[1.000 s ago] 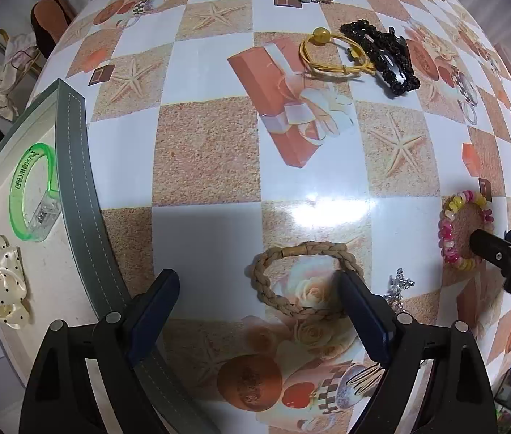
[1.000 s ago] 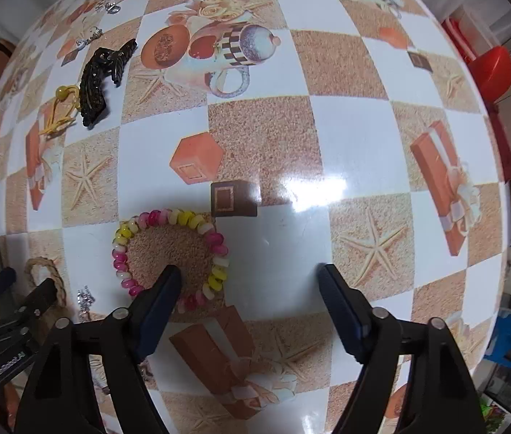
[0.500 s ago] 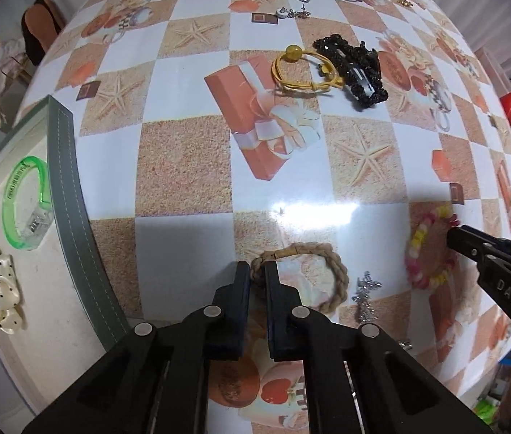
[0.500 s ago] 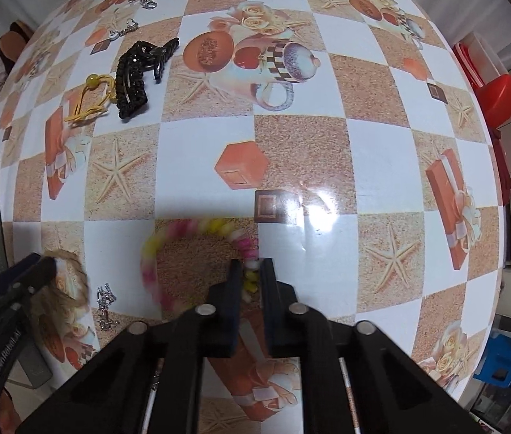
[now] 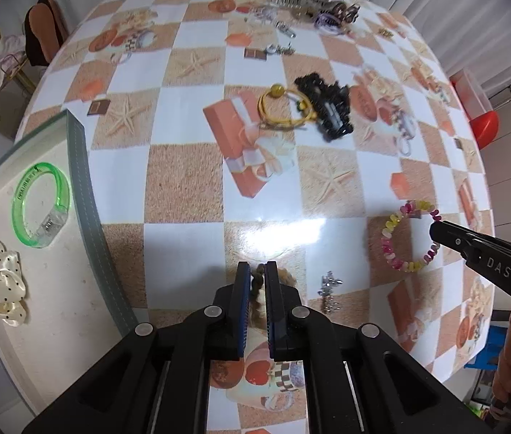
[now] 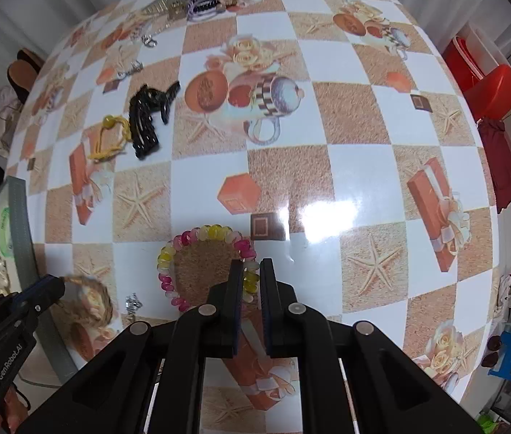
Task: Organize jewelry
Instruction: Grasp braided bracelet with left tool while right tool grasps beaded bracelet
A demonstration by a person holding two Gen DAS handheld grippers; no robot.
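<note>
Left tool [image 5: 256, 282] beside small charm [image 5: 328, 290]

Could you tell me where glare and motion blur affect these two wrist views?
Left wrist view: white glare on the glossy tablecloth just beyond the left gripper; the black hair clip looks smeared. Right wrist view: glare right of centre; the braided bracelet is blurred, the beaded bracelet fairly sharp.

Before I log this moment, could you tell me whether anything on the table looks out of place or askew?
Nothing looks damaged or spilled. The green bangle and cream polka-dot scrunchie lie in the tray; the yellow hair tie overlaps the black claw clip. More pieces sit heaped at the far edge, unsorted.
</note>
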